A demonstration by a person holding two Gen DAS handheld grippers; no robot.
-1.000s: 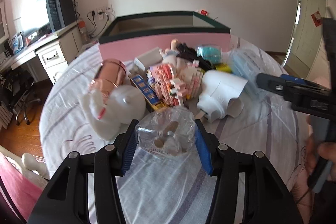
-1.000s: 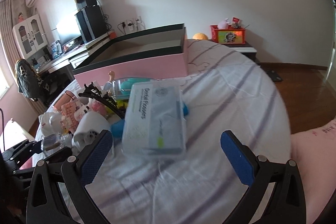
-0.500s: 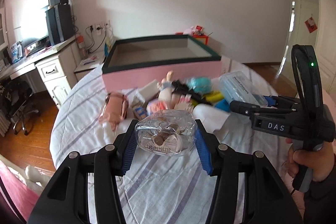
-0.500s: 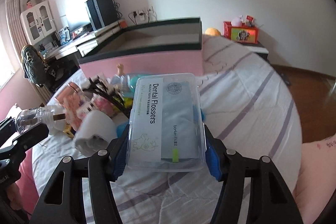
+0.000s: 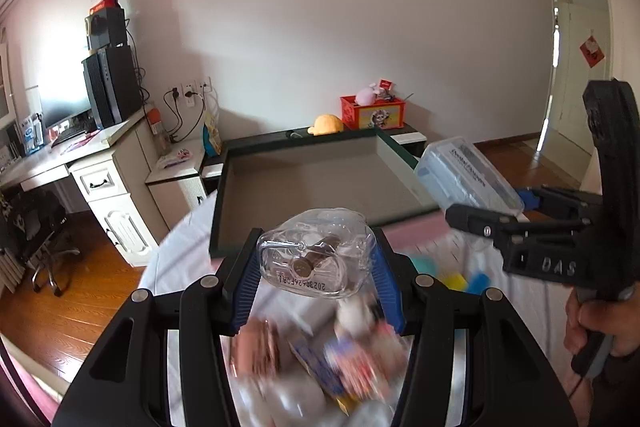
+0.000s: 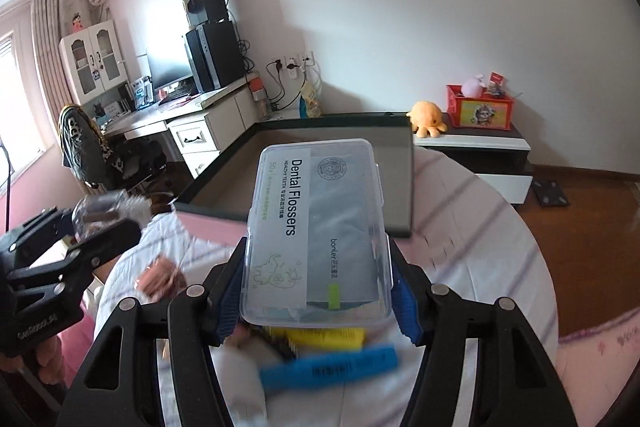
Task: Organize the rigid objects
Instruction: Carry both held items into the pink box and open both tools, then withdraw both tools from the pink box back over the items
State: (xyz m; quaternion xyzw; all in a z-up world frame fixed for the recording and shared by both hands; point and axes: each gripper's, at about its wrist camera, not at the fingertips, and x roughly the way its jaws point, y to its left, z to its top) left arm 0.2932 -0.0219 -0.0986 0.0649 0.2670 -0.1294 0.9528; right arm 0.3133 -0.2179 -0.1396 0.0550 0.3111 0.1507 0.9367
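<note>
My left gripper [image 5: 314,267] is shut on a clear plastic container [image 5: 320,239] with brown pieces inside, held in the air. Beyond it lies the wide pink box with a dark green rim [image 5: 218,211]; what shows of its inside is bare. My right gripper [image 6: 316,267] is shut on a clear "Dental Flossers" box [image 6: 316,211], also lifted, in front of the same pink box [image 6: 208,227]. In the left wrist view the right gripper [image 5: 500,205] and its flosser box [image 5: 464,171] are at the right. The left gripper [image 6: 104,215] shows at the left of the right wrist view.
Below both grippers a blurred pile lies on the striped bedsheet [image 6: 472,227], among it a blue strip [image 6: 332,363] and yellow pieces [image 6: 324,337]. A desk with a computer tower [image 5: 112,87] and an office chair [image 5: 40,227] stand left. A low cabinet carries a red box [image 5: 372,111].
The right gripper's jaws closed on the flosser box and lifted it. The left gripper rose with the clear container. The pile sank below both and the pink box's inside came into view.
</note>
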